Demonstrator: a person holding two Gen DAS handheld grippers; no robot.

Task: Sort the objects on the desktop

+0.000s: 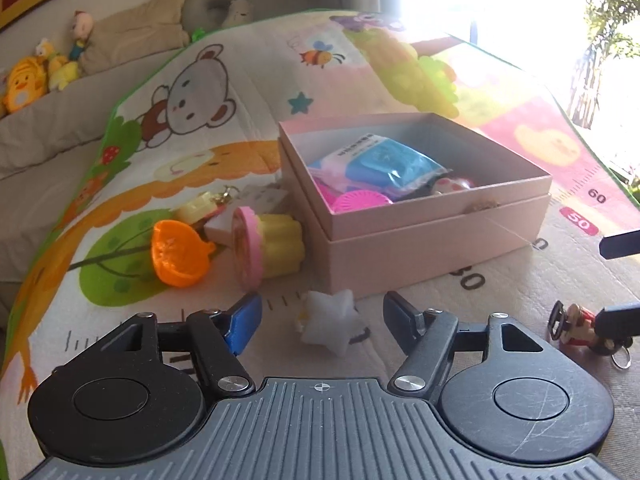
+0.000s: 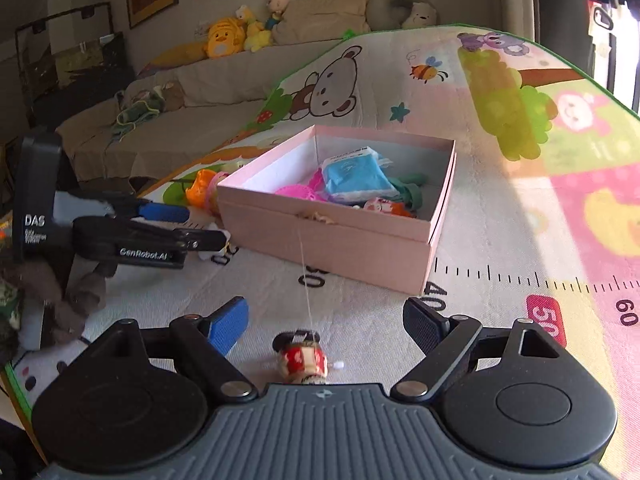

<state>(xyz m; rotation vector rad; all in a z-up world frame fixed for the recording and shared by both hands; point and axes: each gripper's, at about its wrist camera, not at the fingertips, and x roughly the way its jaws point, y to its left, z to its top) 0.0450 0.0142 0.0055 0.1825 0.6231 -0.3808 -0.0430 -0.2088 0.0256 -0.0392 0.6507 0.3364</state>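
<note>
A pink box (image 1: 432, 240) stands on the play mat and holds a blue packet (image 1: 384, 162) and pink toys; it also shows in the right wrist view (image 2: 320, 236). My left gripper (image 1: 322, 314) is open around a white star toy (image 1: 332, 326) lying on the mat. My right gripper (image 2: 326, 326) is open around a small red wooden doll keychain (image 2: 302, 360), which also shows in the left wrist view (image 1: 580, 328). An orange toy (image 1: 178, 254), a yellow and pink cupcake toy (image 1: 268, 250) and a small keychain (image 1: 208, 206) lie left of the box.
The cartoon play mat (image 1: 224, 80) carries a printed ruler along its near side. A beige sofa with plush toys (image 2: 226, 38) runs behind the mat. The left gripper body (image 2: 120, 236) shows at the left of the right wrist view. Bright window glare fills the upper right.
</note>
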